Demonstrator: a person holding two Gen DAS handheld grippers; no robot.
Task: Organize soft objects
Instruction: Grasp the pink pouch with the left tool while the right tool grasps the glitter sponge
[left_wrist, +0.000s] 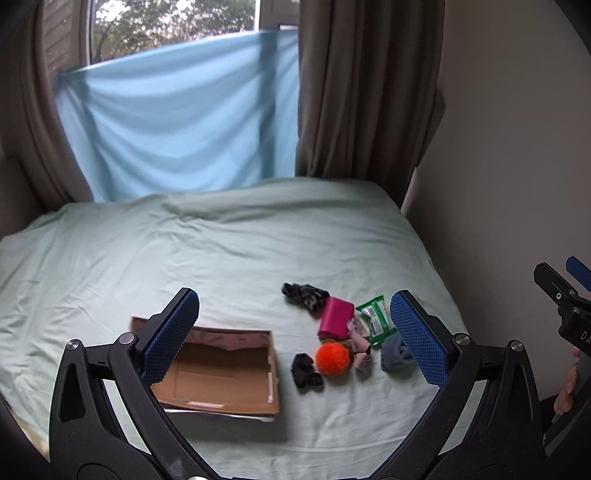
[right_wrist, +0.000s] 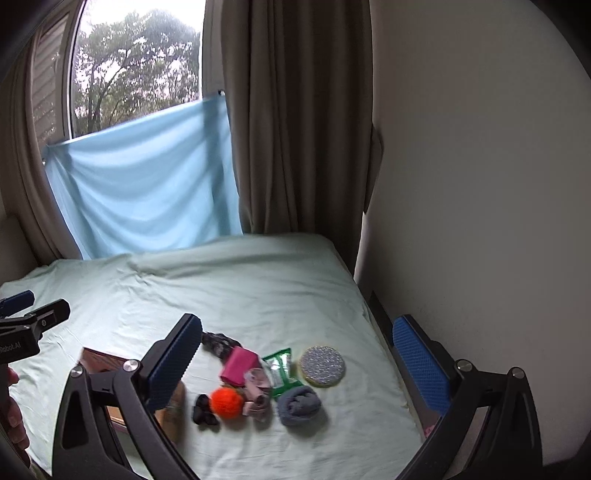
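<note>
Several soft objects cluster on your bed (left_wrist: 221, 251), right of the open cardboard box (left_wrist: 221, 373): orange pompom (left_wrist: 332, 358), pink pouch (left_wrist: 335, 317), green packet (left_wrist: 376, 319), grey rolled cloth (right_wrist: 298, 404). Beyond them the sheet lies bare to the curtain. Only the right view shows the silver round pad (right_wrist: 322, 365) near the wall-side edge. Left tongs (left_wrist: 295, 339) and right tongs (right_wrist: 297, 365) are both spread, holding nothing.

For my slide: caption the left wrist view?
Open left gripper above empty cardboard box and soft items, including orange pompom.
</note>
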